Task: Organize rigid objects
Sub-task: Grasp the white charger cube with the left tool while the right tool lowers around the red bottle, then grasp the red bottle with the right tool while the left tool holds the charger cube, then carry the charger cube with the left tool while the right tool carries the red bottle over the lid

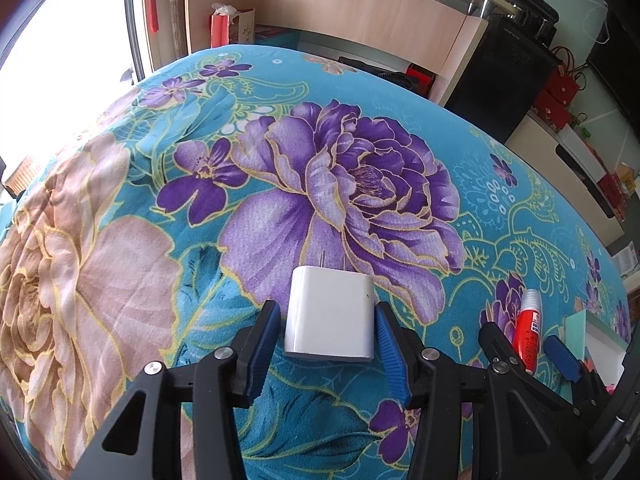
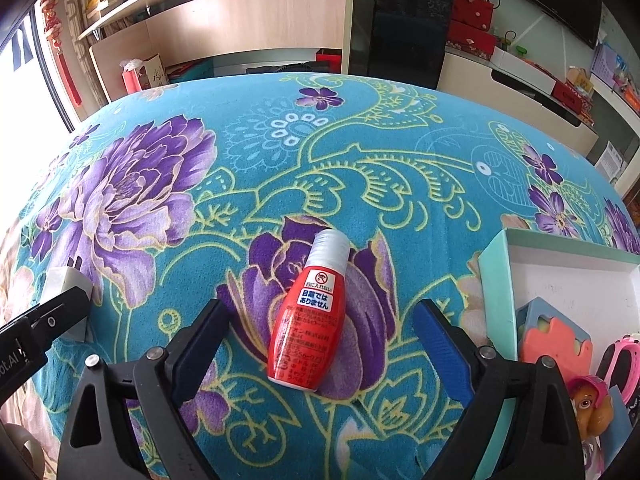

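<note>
The left tongs [image 1: 327, 334] clamp a white charger [image 1: 330, 314] on the floral cloth [image 1: 280, 160]. The right tongs [image 2: 320, 344] stand apart around a red bottle [image 2: 306, 320], beside a box [image 2: 496, 280].

Only readable stuff: the red bottle [image 2: 306, 316] mid-frame has a white label in Japanese, 目薬ではありません, under a prohibition sign. The black cabinet [image 2: 404, 20] up top says AUX. Rest is too tiny.
</note>
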A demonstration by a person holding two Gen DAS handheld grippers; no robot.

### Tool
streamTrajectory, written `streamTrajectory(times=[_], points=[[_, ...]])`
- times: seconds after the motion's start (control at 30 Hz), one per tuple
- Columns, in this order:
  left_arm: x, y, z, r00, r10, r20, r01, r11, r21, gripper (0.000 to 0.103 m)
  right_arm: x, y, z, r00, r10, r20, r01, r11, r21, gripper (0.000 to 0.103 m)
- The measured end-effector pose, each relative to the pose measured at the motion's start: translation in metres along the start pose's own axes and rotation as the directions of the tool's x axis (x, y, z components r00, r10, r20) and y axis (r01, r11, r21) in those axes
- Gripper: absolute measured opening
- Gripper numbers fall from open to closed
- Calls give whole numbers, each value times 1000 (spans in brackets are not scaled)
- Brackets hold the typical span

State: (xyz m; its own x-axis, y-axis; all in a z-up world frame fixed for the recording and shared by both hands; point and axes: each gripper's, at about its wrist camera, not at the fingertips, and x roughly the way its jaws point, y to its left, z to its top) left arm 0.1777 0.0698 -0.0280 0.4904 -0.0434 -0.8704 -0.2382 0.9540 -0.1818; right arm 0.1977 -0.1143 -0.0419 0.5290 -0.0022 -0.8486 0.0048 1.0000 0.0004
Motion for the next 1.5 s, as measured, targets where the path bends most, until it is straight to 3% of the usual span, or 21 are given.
streamTrajectory(times=[0.13, 0.23, 0.27, 0.43, 0.5, 0.67, 1.0, 1.27, 1.5], points=[[3, -2, 1, 1000, 7, 4, -7, 1000, 8, 52, -4, -2, -1, 1000, 11, 19, -11, 1000, 6, 89], [6, -4, 1, 1000, 18, 8, -18, 1000, 20, 52, -9, -4, 0, 999, -4, 42, 4, 1000, 7, 69], [7, -5, 1, 1000, 24, 10, -24, 999, 26, 52, -10, -5, 0, 999, 13, 46, -13, 1000, 5, 50], [9, -11, 1, 998, 53, 22, -54, 997, 56, 52, -10, -3, 0, 997, 49, 52, -49, 999, -1, 32], [8, -11, 2, 998, 54, 29, -56, 997, 57, 46, -11, -2, 0, 997, 49, 51, -49, 999, -5, 32], [1, -8, 4, 999, 30, 43, -31, 999, 44, 46, -14, -6, 0, 996, 74, 48, -74, 997, 12, 31], [-42, -18, 9, 989, -29, 148, 17, 997, 80, 46, -49, -21, 5, 987, 117, 111, -123, 991, 51, 31], [-66, -42, 8, 978, -104, 179, 80, 987, 137, 46, -83, -50, 7, 987, 64, 147, -81, 990, 115, 31], [-81, -85, 0, 966, -188, 176, 144, 962, 233, 46, -109, -90, 0, 988, -27, 151, 3, 987, 159, 31]])
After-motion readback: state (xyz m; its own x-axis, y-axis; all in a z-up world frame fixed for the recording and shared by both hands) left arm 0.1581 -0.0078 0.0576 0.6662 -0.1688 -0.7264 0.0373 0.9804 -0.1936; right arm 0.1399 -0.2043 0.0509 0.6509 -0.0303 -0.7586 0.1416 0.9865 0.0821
